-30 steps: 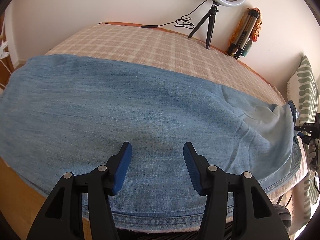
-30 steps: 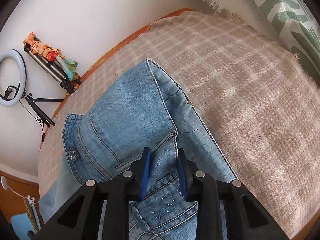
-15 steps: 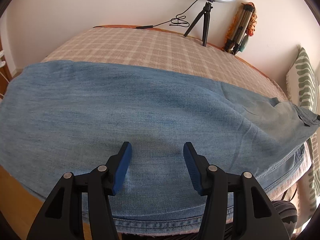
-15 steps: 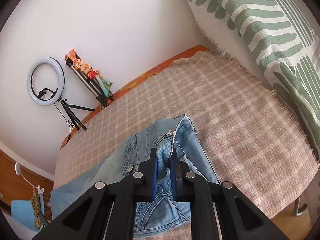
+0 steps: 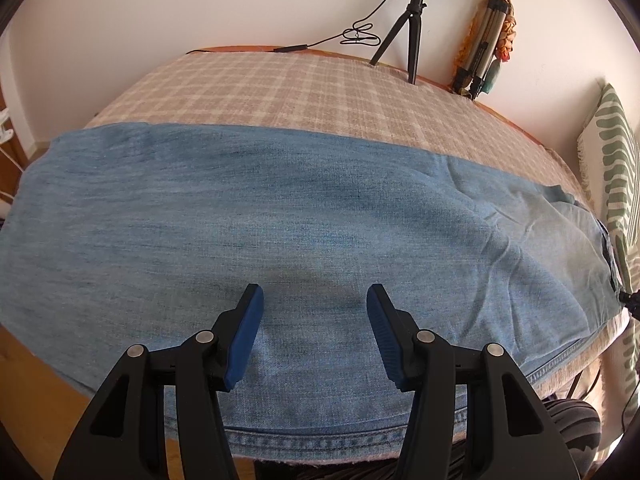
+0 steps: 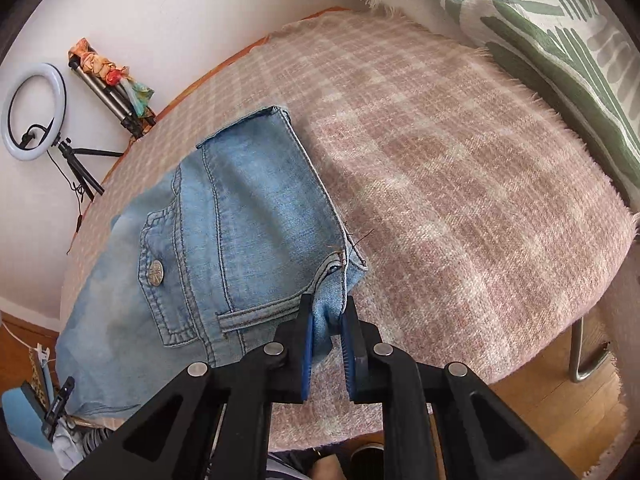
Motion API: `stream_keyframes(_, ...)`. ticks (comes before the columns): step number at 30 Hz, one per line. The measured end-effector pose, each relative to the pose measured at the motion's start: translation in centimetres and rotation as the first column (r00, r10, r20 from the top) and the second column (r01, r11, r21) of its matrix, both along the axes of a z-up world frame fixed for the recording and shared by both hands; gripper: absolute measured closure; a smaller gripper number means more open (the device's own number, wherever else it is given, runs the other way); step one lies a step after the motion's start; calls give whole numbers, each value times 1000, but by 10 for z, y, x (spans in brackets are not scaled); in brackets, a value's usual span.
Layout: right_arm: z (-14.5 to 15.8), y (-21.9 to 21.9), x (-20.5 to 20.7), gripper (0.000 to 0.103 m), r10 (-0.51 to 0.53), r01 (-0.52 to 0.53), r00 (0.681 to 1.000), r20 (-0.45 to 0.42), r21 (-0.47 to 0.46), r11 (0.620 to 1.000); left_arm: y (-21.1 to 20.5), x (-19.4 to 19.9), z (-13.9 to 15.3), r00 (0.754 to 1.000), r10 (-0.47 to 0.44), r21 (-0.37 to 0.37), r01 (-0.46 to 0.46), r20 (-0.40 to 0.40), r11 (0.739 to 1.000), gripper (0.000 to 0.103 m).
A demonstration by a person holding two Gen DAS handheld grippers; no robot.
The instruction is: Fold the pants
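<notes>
Light blue denim pants (image 5: 280, 232) lie flat along the front of a bed with a pink checked blanket (image 5: 304, 92). My left gripper (image 5: 315, 304) is open and empty, hovering just above the leg fabric near the front edge. In the right wrist view the waist end of the pants (image 6: 240, 216) shows its back pocket and metal button, lying flat on the blanket (image 6: 460, 184). My right gripper (image 6: 325, 320) is shut on the near waistband corner.
A green and white patterned pillow (image 6: 560, 20) lies at the bed's right end; it also shows in the left wrist view (image 5: 616, 168). A ring light on a tripod (image 5: 416, 20) and a folded tripod (image 5: 488, 40) stand by the wall. Wooden floor (image 6: 568, 416) lies below the bed edge.
My right gripper closed on the waistband, lifted it, then carried it over so the waist now lies flat with the back pocket up. The left gripper stayed open over the leg.
</notes>
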State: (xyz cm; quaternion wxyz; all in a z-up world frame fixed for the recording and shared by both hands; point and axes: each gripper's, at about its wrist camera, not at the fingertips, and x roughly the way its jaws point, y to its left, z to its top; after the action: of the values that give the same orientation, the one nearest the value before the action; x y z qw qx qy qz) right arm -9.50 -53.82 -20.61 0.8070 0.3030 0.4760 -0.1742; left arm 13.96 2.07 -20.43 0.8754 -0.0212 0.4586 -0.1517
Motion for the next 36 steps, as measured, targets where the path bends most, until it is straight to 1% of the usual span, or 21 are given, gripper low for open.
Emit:
stream_keyframes(1, 7, -4, 1, 74, 7, -7, 1000, 6, -28, 1000, 0, 0, 0, 1000, 1, 0, -1, -1, 1000, 50)
stream_keyframes(3, 26, -14, 5, 62, 21, -17, 998, 65, -60, 998, -1, 0, -1, 1000, 2, 10, -2, 0, 1000, 50)
stream_keyframes(5, 43, -24, 16, 59, 49, -40, 992, 118, -85, 996, -4, 0, -1, 1000, 2, 32, -2, 5, 999, 50)
stream_keyframes(7, 54, -34, 35, 45, 100, -79, 983, 155, -132, 988, -6, 1, -2, 1000, -1, 56, 0, 8, 998, 50)
stream_keyframes(8, 56, -39, 46, 34, 120, -95, 979, 164, -157, 983, -7, 1, -1, 1000, -1, 64, 0, 8, 998, 50)
stream_keyframes(9, 55, -45, 59, 32, 146, -119, 974, 175, -159, 980, -8, 1, -1, 1000, 1, 71, -1, 5, 997, 50)
stream_keyframes(12, 39, -63, 101, 32, 177, -165, 966, 188, -81, 983, -11, -1, 4, 1000, 24, 88, -24, 6, 996, 50)
stream_keyframes(13, 31, -68, 111, 32, 182, -176, 965, 191, -47, 983, -13, -3, 8, 999, 29, 94, -30, 17, 995, 50)
stream_keyframes(16, 10, -73, 137, 30, 215, -218, 960, 180, -2, 976, -26, -14, 22, 997, 9, 110, -18, 74, 994, 50)
stream_keyframes(18, -4, -73, 149, 30, 249, -260, 953, 174, 43, 965, -33, -17, 27, 996, -5, 111, -5, 90, 994, 50)
stream_keyframes(20, -13, -71, 153, 28, 260, -276, 949, 178, 68, 959, -36, -19, 26, 997, -16, 84, 10, 74, 996, 50)
stream_keyframes(21, -13, -70, 153, 24, 263, -281, 944, 201, 66, 957, -37, -20, 25, 998, -17, 70, 12, 64, 997, 50)
stream_keyframes(23, -14, -65, 154, 24, 287, -318, 930, 230, 107, 942, -38, -22, 22, 999, -18, 66, 14, 49, 998, 50)
stream_keyframes(24, -14, -62, 153, 26, 291, -318, 929, 227, 92, 944, -39, -23, 20, 999, -22, 71, 19, 47, 997, 50)
stream_keyframes(25, -13, -58, 153, 32, 306, -330, 925, 225, 79, 940, -41, -23, 19, 999, -24, 79, 20, 46, 997, 50)
stream_keyframes(26, -14, -53, 154, 62, 326, -356, 917, 230, 106, 928, -41, -24, 17, 999, -22, 82, 18, 41, 996, 50)
stream_keyframes(27, -13, -48, 153, 76, 319, -348, 922, 219, 106, 931, -41, -24, 15, 999, -20, 78, 17, 34, 997, 50)
stream_keyframes(29, -2, -37, 144, 84, 307, -322, 928, 213, 39, 946, -40, -23, 11, 1000, -15, 67, 14, 21, 998, 50)
stream_keyframes(32, 29, -32, 120, 92, 265, -269, 930, 256, -21, 963, -40, -24, 5, 1000, -15, 71, 14, 10, 997, 50)
stream_keyframes(34, 51, -36, 104, 93, 234, -223, 938, 257, -72, 972, -38, -26, 6, 1000, -27, 77, 26, 11, 997, 50)
stream_keyframes(36, 59, -40, 100, 93, 231, -214, 946, 226, -98, 972, -38, -29, 11, 998, -55, 78, 54, 12, 995, 50)
